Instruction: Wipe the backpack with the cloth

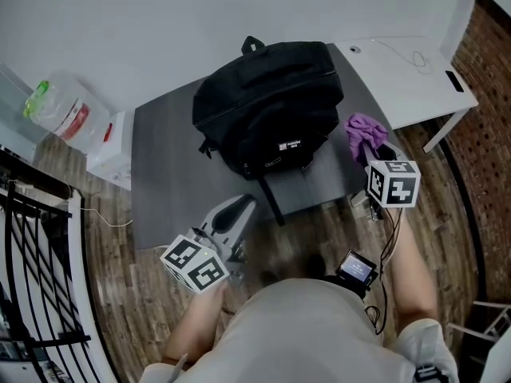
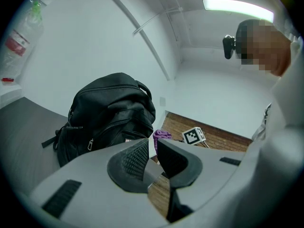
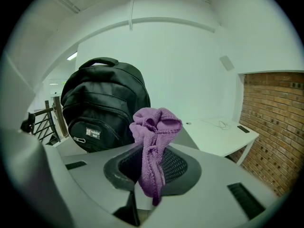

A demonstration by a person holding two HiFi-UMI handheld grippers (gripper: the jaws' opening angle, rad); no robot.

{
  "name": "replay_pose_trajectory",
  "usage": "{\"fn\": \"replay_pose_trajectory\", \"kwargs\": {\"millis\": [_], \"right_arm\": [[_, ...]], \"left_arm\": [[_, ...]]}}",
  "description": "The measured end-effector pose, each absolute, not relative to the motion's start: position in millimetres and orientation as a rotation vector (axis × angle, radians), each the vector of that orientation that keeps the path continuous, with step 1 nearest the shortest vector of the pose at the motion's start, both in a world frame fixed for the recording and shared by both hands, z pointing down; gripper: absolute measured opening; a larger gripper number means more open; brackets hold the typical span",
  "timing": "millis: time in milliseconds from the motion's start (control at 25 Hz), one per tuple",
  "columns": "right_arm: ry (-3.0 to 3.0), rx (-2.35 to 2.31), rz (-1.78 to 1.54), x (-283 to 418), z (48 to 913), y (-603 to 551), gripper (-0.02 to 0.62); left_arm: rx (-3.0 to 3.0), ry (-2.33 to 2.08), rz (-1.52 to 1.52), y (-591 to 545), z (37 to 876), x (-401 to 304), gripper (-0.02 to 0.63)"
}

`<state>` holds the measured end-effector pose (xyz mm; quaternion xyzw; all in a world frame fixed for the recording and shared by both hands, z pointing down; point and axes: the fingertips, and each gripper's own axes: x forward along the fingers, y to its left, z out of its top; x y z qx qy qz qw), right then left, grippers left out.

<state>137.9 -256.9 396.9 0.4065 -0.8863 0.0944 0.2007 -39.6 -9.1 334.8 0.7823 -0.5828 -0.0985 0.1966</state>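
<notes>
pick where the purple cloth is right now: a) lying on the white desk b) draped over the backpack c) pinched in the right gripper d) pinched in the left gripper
c: the right gripper view shows the purple cloth clamped between the fingers of the right gripper and bunched above them, while the left gripper has nothing between its own.

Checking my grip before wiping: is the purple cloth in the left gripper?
No, the purple cloth is pinched between the jaws of the right gripper; the left gripper holds nothing.
</notes>
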Motion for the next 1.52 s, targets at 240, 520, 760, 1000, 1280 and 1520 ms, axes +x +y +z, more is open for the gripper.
{"fn": "replay_pose_trajectory", "kwargs": {"millis": [240,520,760,1000,1280,1520], "right_arm": [[-2.535,1.103,0.263,136,392,-237,0.078],[-2.631,0.959,0.216,103,382,-191,0.078],[-2.695,0.758,0.158,51,379,-147,0.078],[-2.738,0.556,0.123,0,380,-108,0.078],[-2.754,0.365,0.085,-55,387,-75,0.078],[-2.704,0.396,0.085,-70,406,-91,0.078]], "left_arm": [[2.195,-1.621,-0.271,-10,336,-38,0.057],[2.194,-1.621,-0.269,-5,337,-40,0.057],[2.183,-1.628,-0.274,-1,338,-43,0.057],[2.165,-1.657,-0.283,7,340,-49,0.057],[2.137,-1.690,-0.293,14,340,-58,0.057],[2.126,-1.705,-0.294,15,340,-59,0.057]]}}
